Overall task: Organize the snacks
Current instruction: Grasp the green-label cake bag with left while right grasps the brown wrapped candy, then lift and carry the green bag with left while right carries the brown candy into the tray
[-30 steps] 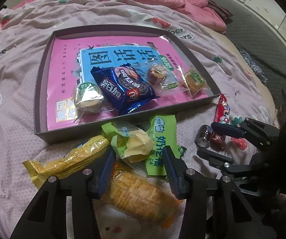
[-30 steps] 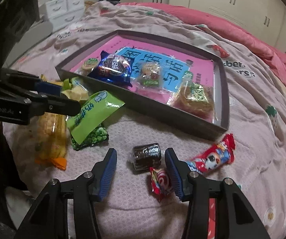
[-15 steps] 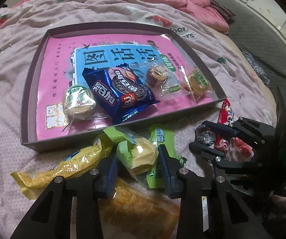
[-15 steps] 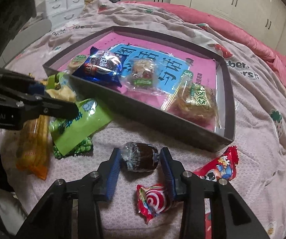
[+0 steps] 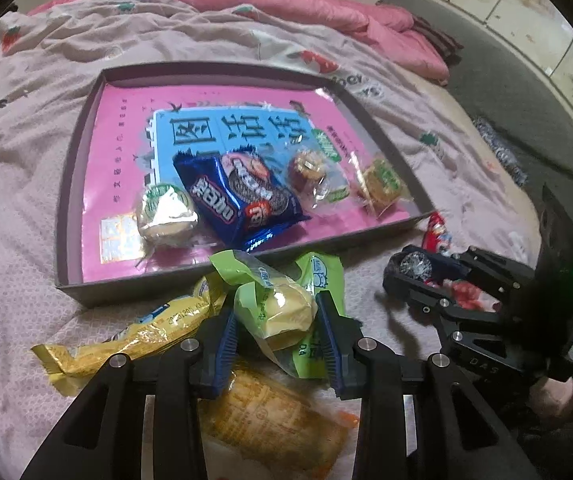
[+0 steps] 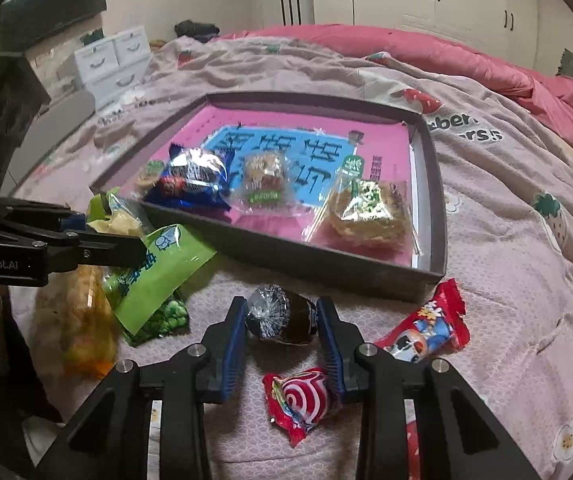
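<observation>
A dark-rimmed tray (image 5: pixel 74 184) with a pink and blue lining lies on the bed and holds a blue cookie pack (image 5: pixel 238 200), a silver round cake (image 5: pixel 166 212) and two clear-wrapped snacks. In front of the tray, my left gripper (image 5: pixel 275 308) is shut on a yellow bun in a green wrapper (image 5: pixel 286 316). My right gripper (image 6: pixel 281 308) is to its right. Its jaws are closing, and both pads touch a dark chocolate cake in clear wrap (image 6: pixel 282 318) between them. The left wrist view shows that cake (image 5: pixel 416 266) in the right gripper (image 5: pixel 404 276).
Around the left gripper lie a long yellow pack (image 5: pixel 134 336), an orange pack (image 5: pixel 270 412) and a green pea pack (image 6: pixel 158 264). A red swirl candy (image 6: pixel 302 400) and a red candy pack (image 6: pixel 426 324) lie by the right gripper. A pink quilt (image 6: pixel 486 64) lies behind.
Both grippers' jaws have narrowed. The left ones came in onto the green-wrapped bun. The right ones came in onto the dark cake, which now points one end at the camera.
</observation>
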{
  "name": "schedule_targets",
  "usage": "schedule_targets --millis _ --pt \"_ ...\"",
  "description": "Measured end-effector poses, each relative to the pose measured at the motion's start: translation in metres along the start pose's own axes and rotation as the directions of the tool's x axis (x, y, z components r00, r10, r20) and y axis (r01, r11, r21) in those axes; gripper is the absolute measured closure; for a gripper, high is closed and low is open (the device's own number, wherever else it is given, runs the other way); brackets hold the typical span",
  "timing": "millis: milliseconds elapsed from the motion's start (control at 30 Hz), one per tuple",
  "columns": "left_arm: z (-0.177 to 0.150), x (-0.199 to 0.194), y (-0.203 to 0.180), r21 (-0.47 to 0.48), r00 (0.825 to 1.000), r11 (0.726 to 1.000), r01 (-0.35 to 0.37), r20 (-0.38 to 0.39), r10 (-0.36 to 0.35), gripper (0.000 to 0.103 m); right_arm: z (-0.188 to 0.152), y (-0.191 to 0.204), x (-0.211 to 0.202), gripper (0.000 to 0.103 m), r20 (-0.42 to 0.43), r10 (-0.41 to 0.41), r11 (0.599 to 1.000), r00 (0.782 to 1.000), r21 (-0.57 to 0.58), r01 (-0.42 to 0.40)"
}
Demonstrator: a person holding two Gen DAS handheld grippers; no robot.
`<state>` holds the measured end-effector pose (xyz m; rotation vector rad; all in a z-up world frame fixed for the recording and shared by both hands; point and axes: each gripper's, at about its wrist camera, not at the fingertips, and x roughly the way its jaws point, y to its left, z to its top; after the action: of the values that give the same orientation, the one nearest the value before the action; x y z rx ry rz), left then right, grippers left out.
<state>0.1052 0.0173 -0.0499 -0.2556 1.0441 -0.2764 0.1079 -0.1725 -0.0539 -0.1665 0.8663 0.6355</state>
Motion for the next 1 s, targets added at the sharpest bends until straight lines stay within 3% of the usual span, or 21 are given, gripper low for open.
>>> schedule_targets --millis 533,733,900,1000 --pt "0.011 -0.045 0.005 -0.027 0.993 0.999 0.037 0.116 -0.033 0.065 0.017 -0.001 -0.032 0.07 0.115 0.031 0.998 0.993 0.054 -0.037" --pt "0.014 -0.052 0.013 -0.053 0.989 0.998 0.032 0.145 -0.024 0.065 0.017 -0.001 -0.028 0.073 0.103 0.018 0.998 0.995 0.052 -0.024" --pt "0.016 -0.056 0.018 -0.063 0.987 0.997 0.034 0.157 -0.024 0.065 0.011 -0.004 -0.022 0.073 0.041 -0.003 0.999 0.999 0.051 0.001" --pt "0.016 -0.056 0.019 -0.061 0.987 0.998 0.032 0.156 -0.022 0.065 0.007 -0.007 -0.015 0.066 -0.002 -0.023 0.998 1.0 0.063 0.023"
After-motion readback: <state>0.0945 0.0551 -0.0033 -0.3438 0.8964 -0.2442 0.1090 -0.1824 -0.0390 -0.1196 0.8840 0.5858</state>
